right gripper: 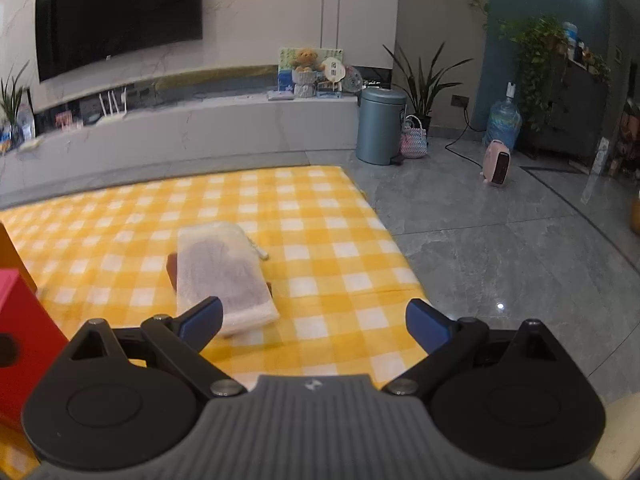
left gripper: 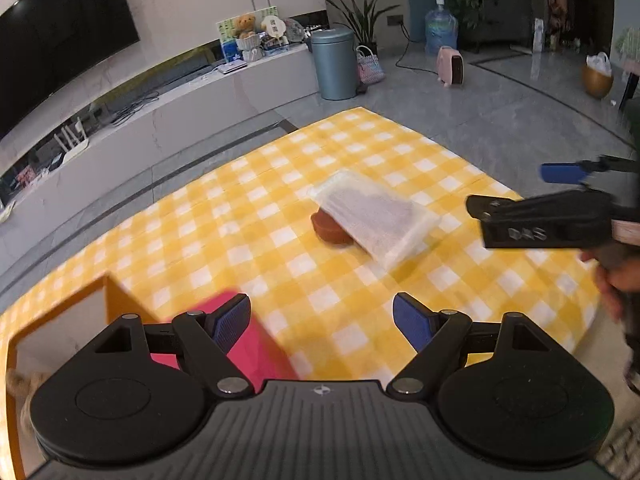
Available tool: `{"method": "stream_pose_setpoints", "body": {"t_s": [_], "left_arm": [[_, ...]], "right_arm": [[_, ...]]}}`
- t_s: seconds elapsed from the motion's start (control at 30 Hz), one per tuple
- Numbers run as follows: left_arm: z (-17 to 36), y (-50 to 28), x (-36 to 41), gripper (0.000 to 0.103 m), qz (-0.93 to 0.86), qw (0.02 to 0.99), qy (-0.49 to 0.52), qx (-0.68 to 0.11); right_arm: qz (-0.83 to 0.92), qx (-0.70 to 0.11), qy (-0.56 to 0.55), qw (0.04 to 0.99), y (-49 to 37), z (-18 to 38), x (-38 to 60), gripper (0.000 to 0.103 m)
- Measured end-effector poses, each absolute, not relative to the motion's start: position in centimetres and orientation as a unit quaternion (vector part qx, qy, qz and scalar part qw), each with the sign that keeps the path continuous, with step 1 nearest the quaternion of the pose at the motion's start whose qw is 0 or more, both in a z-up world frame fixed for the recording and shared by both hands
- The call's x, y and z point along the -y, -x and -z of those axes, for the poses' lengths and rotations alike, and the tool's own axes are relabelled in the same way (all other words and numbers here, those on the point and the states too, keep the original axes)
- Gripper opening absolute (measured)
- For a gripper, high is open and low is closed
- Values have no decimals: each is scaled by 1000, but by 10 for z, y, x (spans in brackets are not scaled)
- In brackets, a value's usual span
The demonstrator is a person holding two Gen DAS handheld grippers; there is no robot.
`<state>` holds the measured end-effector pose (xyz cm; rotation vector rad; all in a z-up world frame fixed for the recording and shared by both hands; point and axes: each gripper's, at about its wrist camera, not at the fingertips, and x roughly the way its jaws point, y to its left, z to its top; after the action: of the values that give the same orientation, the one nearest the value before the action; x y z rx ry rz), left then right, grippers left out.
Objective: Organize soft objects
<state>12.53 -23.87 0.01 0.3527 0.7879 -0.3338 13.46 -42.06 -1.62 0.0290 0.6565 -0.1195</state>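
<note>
Both your grippers (left gripper: pixel 322 322) (right gripper: pixel 314 320) are spread wide, holding nothing — pinch the soft, floppy white pouch (right gripper: pixel 224 276) at its near edge.

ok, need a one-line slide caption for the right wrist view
Open right gripper hovers empty above a white pouch lying on a brown object, on the yellow checked cloth.

A yellow checked cloth (right gripper: pixel 320 216) is seen spread on a grey floor, with a clear packet (right gripper: pixel 224 276) laid across a brown object (right gripper: pixel 173 270). The right gripper (right gripper: pixel 314 320) is held above it, blue fingers spread wide and empty. A red box (right gripper: pixel 24 320) is seen at the left edge.
</note>
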Motion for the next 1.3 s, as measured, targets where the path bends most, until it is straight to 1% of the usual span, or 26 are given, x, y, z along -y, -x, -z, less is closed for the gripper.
{"method": "stream_pose_setpoints", "body": {"t_s": [0.1, 0.2, 0.43, 0.53, 0.67, 0.83, 1.03, 1.13, 1.2, 1.23, 1.27, 1.3], "left_arm": [[7, -145, 248, 95, 158, 902, -178, -361], [11, -162, 251, 94, 159, 911, -171, -340], [25, -190, 236, 95, 174, 931, -99, -304], [34, -204, 233, 94, 163, 931, -91, -313], [37, -219, 222, 94, 190, 920, -37, -339], [37, -236, 216, 94, 201, 920, 39, -333], [44, -257, 219, 94, 177, 930, 61, -316], [46, -260, 203, 94, 198, 914, 111, -337], [48, -264, 194, 95, 219, 899, 143, -352], [50, -266, 193, 95, 217, 895, 149, -361], [50, -268, 193, 94, 211, 892, 150, -371], [51, -268, 193, 94, 206, 890, 150, -377]], "right_arm": [[51, -321, -34, 945, -134, 17, 425, 97], [36, -321, -25, 946, -136, 24, 423, 97], [-10, -315, 2, 949, -152, 48, 404, 97], [-35, -297, 32, 954, -155, 57, 391, 98], [-49, -280, 63, 957, -160, 67, 374, 98], [-24, -285, 82, 955, -170, 81, 361, 98], [0, -273, 162, 948, -174, 94, 335, 98], [21, -289, 172, 942, -183, 103, 331, 98], [25, -300, 173, 938, -188, 109, 334, 96], [21, -307, 172, 936, -190, 112, 336, 90], [15, -317, 167, 933, -193, 114, 338, 77], [14, -331, 158, 930, -195, 116, 340, 69]]}}
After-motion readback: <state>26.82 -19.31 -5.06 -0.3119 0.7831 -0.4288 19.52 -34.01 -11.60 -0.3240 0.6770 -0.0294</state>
